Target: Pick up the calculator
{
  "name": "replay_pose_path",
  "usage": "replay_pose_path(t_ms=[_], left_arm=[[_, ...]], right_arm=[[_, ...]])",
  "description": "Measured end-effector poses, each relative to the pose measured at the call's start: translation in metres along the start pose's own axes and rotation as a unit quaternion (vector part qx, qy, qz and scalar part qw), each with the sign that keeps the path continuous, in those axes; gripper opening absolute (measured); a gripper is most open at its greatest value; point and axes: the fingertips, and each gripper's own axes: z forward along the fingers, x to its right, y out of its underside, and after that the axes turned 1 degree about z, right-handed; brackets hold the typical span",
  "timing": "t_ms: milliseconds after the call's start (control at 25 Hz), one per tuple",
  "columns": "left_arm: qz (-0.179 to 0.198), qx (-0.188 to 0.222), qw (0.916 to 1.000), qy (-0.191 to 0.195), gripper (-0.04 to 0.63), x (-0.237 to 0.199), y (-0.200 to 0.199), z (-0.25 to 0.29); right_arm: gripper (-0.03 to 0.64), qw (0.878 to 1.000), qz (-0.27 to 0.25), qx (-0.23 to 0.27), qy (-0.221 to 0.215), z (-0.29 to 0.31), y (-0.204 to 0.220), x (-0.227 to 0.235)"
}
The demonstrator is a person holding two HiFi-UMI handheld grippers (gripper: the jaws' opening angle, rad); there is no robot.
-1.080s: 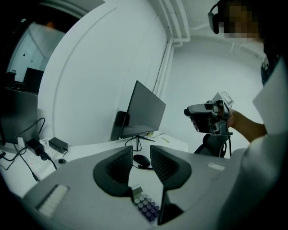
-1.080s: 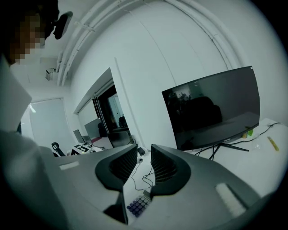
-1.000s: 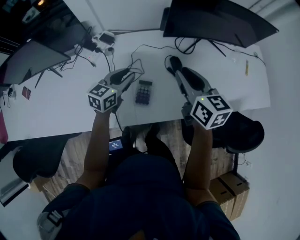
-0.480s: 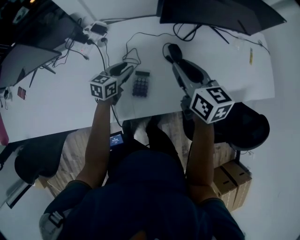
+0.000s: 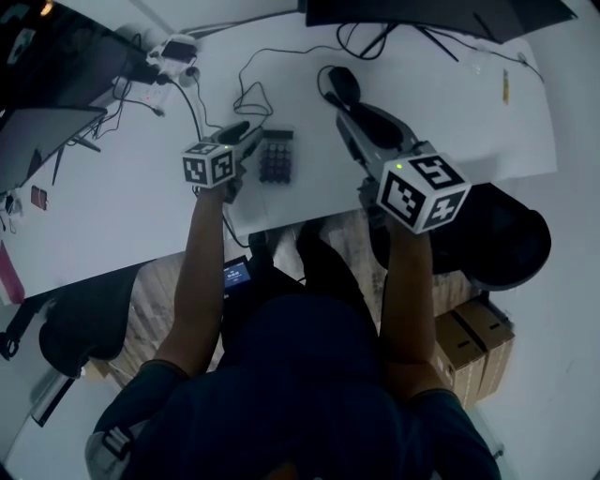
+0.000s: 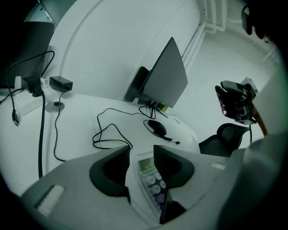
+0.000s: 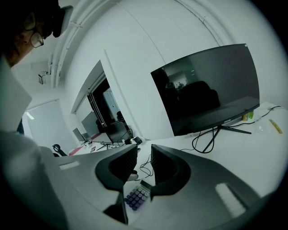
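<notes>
Two grippers hang over the white desktop (image 5: 141,206), and we judge that the grasp is not yet made. Our left gripper (image 6: 141,155) has just been opening its jaws. They stand wide and released, tilted down so that the small flat calculator with purplish round keys (image 6: 152,186) shows in the gap just below the fingertips, flat on the desk, with neither pad pressing it. Our right gripper (image 7: 144,157) grasps nothing, its jaws slightly apart. It hangs off to the calculator's right, which likely leaves the left room to close.

The left tool (image 6: 141,149) hides part of the small grey purple-keyed calculator (image 6: 152,186); the picture's top edge cuts off the dark monitor (image 5: 422,13).
</notes>
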Motion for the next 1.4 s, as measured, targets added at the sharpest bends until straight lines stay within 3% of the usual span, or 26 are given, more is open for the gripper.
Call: replay_pose_path(t_ms=[560,880,1160,1400], left_arm=[[-0.018,-0.073,0.9972,0.000,0.163,-0.009,0.038,0.027],[-0.039,-0.094,0.9941,0.038,0.115,0.002,0.038,0.037],[-0.072,-0.056,0.9944,0.054,0.078,0.010,0.033,0.025],[-0.043,-0.033,0.9966,0.062,0.069,0.025,0.021,0.009]], right_arm=[[0.078,1.000,0.016,-0.006,0.003,0.004,0.013,0.008],[0.078,1.000,0.018,-0.006,0.004,0.005,0.015,0.005],[0.078,1.000,0.017,0.000,0.007,0.002,0.010,-0.001],[0.078,1.000,0.013,0.005,0.006,0.004,0.003,-0.011]])
